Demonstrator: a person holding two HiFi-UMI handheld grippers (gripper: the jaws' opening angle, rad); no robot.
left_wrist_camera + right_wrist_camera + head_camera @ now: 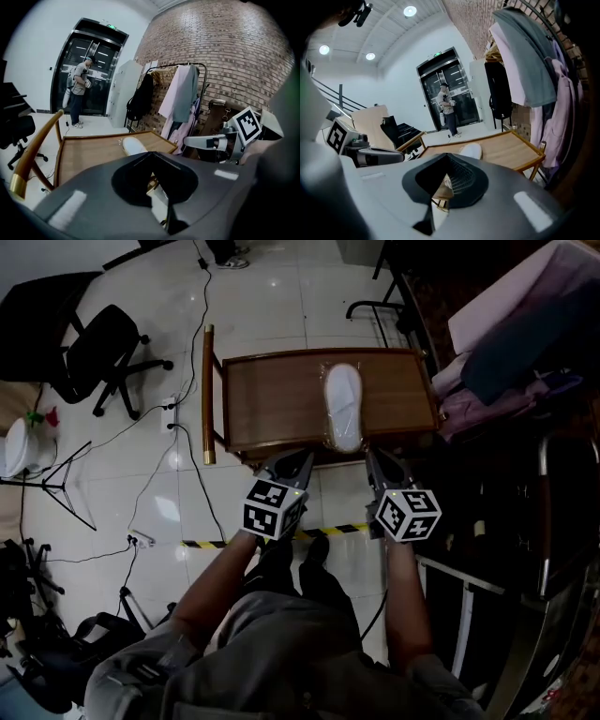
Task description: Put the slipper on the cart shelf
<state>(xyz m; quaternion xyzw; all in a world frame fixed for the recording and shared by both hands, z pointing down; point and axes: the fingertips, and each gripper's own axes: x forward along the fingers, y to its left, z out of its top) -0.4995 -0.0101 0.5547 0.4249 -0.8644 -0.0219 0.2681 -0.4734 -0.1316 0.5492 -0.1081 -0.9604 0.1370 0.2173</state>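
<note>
Slipper (343, 407): white. Cart shelf (272, 399): brown wood grain. Floor tape (211, 543): yellow-black stripes. Cubes on left gripper (300, 460) and right gripper (375, 457): black-and-white square markers (gripper bodies grey). Brick wall (225, 51): red-brown. Office chair (108, 357): black.

before me a brown wooden cart shelf with a raised rim (272, 399) stands on the pale glossy tiled floor (272, 296). a long white slipper (343, 407) lies flat on it, right of centre, reaching the near rim.

both arms reach forward — left gripper (298, 461) and right gripper (377, 461) closed, empty
</note>
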